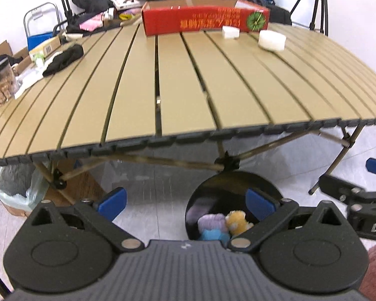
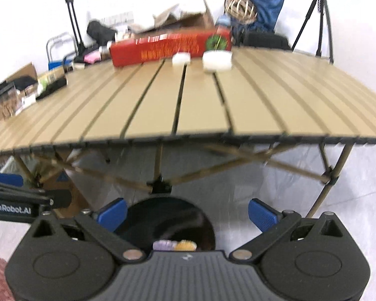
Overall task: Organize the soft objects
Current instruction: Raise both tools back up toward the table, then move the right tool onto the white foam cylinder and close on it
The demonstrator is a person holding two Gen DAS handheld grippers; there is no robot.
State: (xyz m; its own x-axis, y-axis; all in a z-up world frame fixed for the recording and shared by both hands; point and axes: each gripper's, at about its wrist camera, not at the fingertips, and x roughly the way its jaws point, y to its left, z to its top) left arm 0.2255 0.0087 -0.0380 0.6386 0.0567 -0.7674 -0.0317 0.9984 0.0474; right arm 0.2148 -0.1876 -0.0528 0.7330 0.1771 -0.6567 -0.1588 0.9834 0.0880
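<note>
Left gripper [image 1: 185, 204]: black two-finger tool with blue pads, spread wide and grasping nothing, held low in front of the near edge of the surface
Right gripper [image 2: 188, 212]: same build, blue pads released wide apart and empty, directly above the bin
Surface [image 1: 178, 80]: tan slatted folding table top with a dark edge, on crossed legs
Round black bin [image 1: 203, 195]: stands on the pale floor in front of the surface, seen between the left gripper's pads and below the right gripper
Soft toys: lilac plush piece [image 1: 211, 222], orange-yellow plush piece [image 1: 238, 222] and light blue plush piece [image 1: 213, 234] lie touching one another inside the bin
White foam blocks: larger rounded block [image 1: 272, 40] and smaller block [image 1: 230, 32] rest on the far part of the surface, near each other
Long red cardboard box [image 1: 203, 17]: lies at the far edge, just behind the smaller block
Black cloth bundle [image 1: 64, 60]: on the far left part of the surface
Tripod [image 2: 318, 15]: black, behind the far right corner
</note>
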